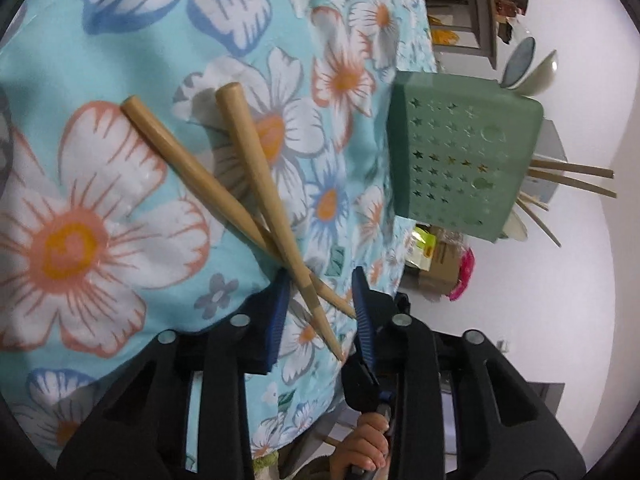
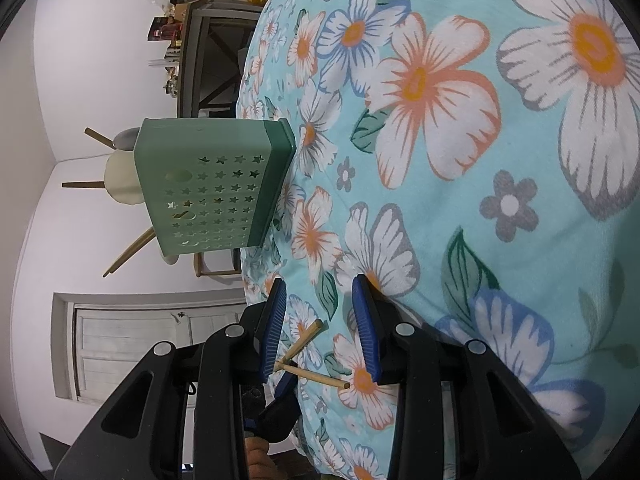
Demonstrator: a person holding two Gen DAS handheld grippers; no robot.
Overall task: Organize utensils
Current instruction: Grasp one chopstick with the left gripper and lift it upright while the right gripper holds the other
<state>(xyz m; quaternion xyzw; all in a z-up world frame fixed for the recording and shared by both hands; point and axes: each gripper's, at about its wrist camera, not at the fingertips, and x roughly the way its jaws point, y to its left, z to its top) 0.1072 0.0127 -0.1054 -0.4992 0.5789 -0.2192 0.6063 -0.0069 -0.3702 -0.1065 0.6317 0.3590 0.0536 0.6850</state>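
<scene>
Blue-padded fingers of the left gripper point(image 1: 318, 312) are standing apart with the thin tips of two wooden chopsticks point(image 1: 240, 184) crossing in the gap between them; whether either pad is actually touching the wood cannot be told, but the jaws are not pressing the pair together. Those chopsticks are lying on the floral tablecloth point(image 1: 120, 60) with their long axes running away from the jaws toward the far left, thick ends splayed apart, tips crossing close to the left pad and reaching toward the right one. In the right wrist view the right gripper point(image 2: 320, 316) is also standing open and holding nothing, with the same chopsticks' thick ends showing low between its fingers, so both hands are hovering near the pair; the left one is looking better lined up along their length. Off to the right in the left view, the green star-punched utensil holder point(image 1: 464, 160) is sitting on the cloth near its edge, already carrying other chopsticks point(image 1: 572, 178) and spoons point(image 1: 534, 68). Nothing is lying between the jaws and the holder, though the crossed sticks are likely needing to be squeezed parallel before a clean lift.
</scene>
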